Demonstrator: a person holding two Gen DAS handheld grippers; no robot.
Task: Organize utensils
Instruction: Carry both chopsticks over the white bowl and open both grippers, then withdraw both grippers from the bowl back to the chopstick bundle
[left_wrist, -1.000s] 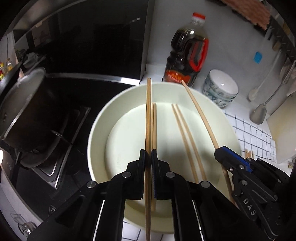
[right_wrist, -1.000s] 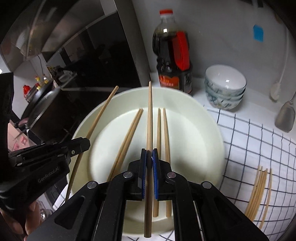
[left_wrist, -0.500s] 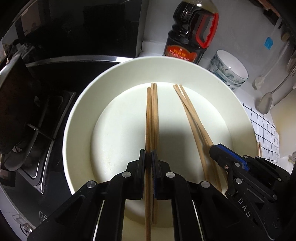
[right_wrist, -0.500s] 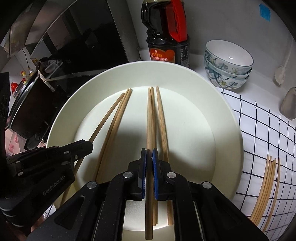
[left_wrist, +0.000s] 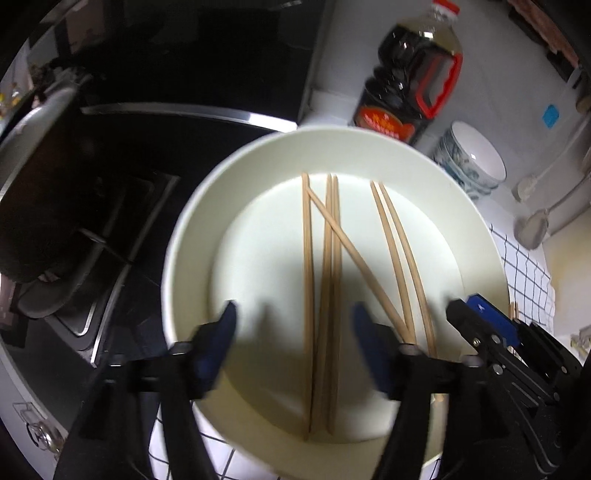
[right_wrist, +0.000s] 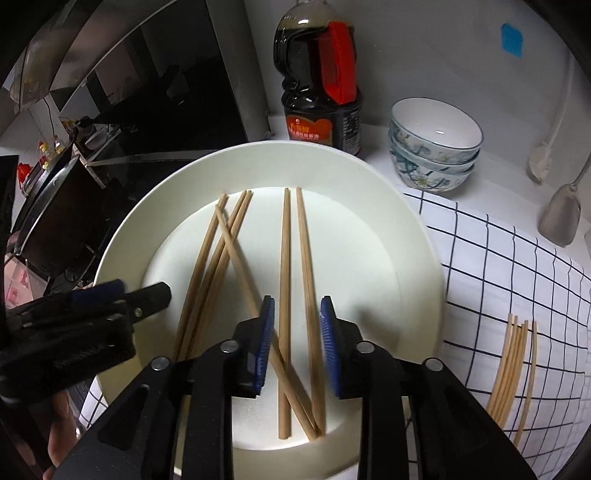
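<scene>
— Where are the chopsticks?

— Six of them lie flat on the plate (right_wrist: 413, 258), ahead of and under both my claws. From my right claw (right_wrist: 297, 343) I see two chopsticks (right_wrist: 284, 295) running straight away from me between its spread, empty fingers, and one crossing chopstick (right_wrist: 240, 258) slanting from far left to near right, over the others. The three chopsticks (right_wrist: 201, 280) to its left lean slightly right at the far ends.

— And the left view?

— It is blurred. My left claw (left_wrist: 291, 343) is wide open, holding nothing, with the left three (left_wrist: 325, 295) lying lengthwise between its fingers. It shows the pot (left_wrist: 40, 177) to its left; only the right view shows the spare bundle (right_wrist: 513, 362) on the checked cloth (right_wrist: 517, 266), right of the plate, long axes also pointing away.

— Room to move?

— The plate's rim rings the sticks. Beyond it stand a bottle (right_wrist: 321, 92) and stacked bowls (right_wrist: 434, 147); the other claw sits close beside each.
</scene>
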